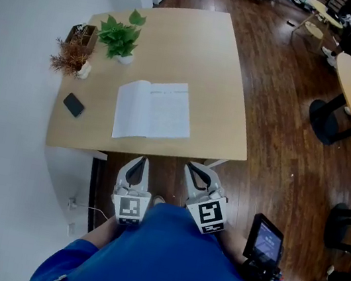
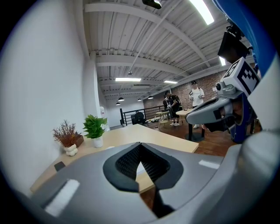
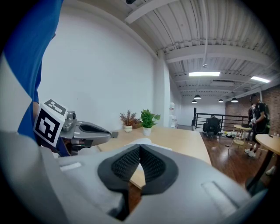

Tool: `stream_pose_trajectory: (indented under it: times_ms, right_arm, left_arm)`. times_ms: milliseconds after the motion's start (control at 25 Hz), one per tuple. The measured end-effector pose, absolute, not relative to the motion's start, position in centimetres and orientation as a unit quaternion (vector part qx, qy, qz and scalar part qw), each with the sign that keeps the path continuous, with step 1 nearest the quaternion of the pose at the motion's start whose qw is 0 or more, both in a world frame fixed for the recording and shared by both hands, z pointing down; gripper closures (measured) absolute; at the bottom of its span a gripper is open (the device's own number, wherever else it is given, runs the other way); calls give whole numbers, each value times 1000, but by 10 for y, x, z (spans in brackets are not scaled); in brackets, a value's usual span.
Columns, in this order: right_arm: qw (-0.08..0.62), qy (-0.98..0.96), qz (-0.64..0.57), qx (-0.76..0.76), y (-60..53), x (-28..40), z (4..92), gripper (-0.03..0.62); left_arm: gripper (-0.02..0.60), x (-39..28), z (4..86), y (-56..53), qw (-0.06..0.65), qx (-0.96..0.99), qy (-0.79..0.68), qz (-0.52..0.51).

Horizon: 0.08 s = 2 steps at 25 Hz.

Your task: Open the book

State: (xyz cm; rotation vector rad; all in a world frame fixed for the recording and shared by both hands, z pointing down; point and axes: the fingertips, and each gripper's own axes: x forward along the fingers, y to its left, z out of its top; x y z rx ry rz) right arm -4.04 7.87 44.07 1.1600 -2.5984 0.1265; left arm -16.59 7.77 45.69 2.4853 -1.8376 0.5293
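print on the open book (image 1: pixel 152 109) is too small to read.

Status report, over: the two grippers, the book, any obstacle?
Left gripper and right gripper shut, empty, short of the table. Book lies open, flat. Phone and potted plant sit aside, not blocking.

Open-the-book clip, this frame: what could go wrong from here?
The book already lies open near the table's front edge, so a push from the shut left gripper or right gripper might slide it off or flip pages back. A leftward reach might knock the phone.
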Motion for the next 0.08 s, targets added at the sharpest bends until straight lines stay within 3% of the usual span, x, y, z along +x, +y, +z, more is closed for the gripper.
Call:
stream_pose_trajectory:
  times_ms: [80]
  right_arm:
    - [147, -902, 44, 403, 78, -41, 442, 592]
  left_arm:
    - [575, -167, 459, 78, 3, 792, -584, 177]
